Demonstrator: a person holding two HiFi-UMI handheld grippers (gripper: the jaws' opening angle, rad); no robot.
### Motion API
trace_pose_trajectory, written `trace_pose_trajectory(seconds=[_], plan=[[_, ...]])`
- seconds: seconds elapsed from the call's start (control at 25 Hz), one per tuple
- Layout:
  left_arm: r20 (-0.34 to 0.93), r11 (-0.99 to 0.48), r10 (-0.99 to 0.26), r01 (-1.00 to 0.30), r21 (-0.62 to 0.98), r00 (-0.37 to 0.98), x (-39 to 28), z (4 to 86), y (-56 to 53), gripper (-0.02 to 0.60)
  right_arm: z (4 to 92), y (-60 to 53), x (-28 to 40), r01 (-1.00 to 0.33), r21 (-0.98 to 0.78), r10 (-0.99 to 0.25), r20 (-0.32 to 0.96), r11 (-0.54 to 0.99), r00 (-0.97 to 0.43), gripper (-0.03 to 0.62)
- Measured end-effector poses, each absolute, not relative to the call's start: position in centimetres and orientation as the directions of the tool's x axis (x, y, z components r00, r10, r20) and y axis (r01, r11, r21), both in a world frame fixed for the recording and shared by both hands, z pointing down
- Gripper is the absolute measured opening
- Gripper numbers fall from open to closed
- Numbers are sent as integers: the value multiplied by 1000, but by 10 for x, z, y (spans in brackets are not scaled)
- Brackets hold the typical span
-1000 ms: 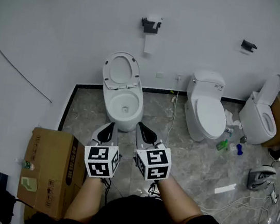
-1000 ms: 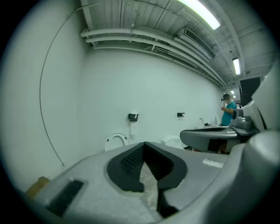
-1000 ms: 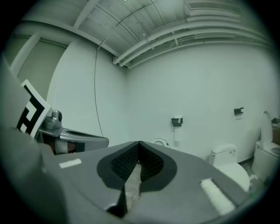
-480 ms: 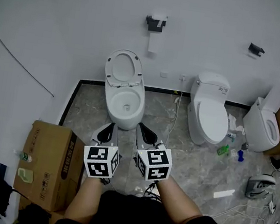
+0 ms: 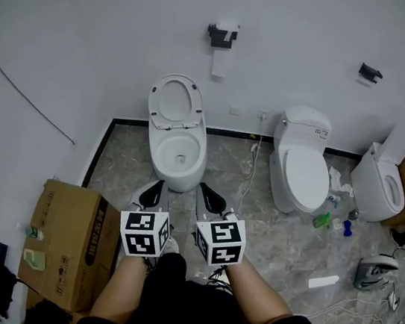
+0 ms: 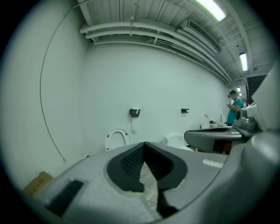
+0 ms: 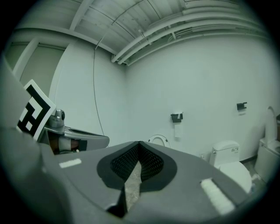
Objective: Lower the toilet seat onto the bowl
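Note:
A white toilet stands against the back wall with its seat raised and leaning on the wall. My left gripper and right gripper are side by side just in front of the bowl's front edge, both pointing at it and apart from it. Each is shut with nothing in it. In the left gripper view the raised seat shows beyond the left gripper. The right gripper view shows the seat just past the right gripper.
A cardboard box stands on the floor at my left. A second toilet with its lid down and a third toilet are to the right, with bottles and cables on the floor. A paper holder hangs on the wall.
Both grippers have come a little closer to the toilet bowl, which now sits nearer them in the head view. Both stay shut and empty.

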State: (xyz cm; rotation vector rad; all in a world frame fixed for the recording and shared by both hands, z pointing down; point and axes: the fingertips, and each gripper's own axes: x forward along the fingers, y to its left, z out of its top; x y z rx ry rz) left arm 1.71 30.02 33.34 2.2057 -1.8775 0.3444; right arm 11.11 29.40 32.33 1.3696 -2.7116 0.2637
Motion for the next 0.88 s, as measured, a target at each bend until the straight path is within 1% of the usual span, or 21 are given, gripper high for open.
trace_pose_trajectory(seconds=[0.2,0.4,0.88], plan=[[314,-184,-932,-983,17,180,16,336,266,9,327,263,107,-820,-89,-804,165,565,-572,9],[311,-197,-930,-980,29,196,-1,341,216,9,334,217,89,-829,-67,-810,181,556,-558,9],[314,-216,-922,-974,69,227,-81,337,66,9,333,73,13,-841,-42,-817,212,540,-536,9]])
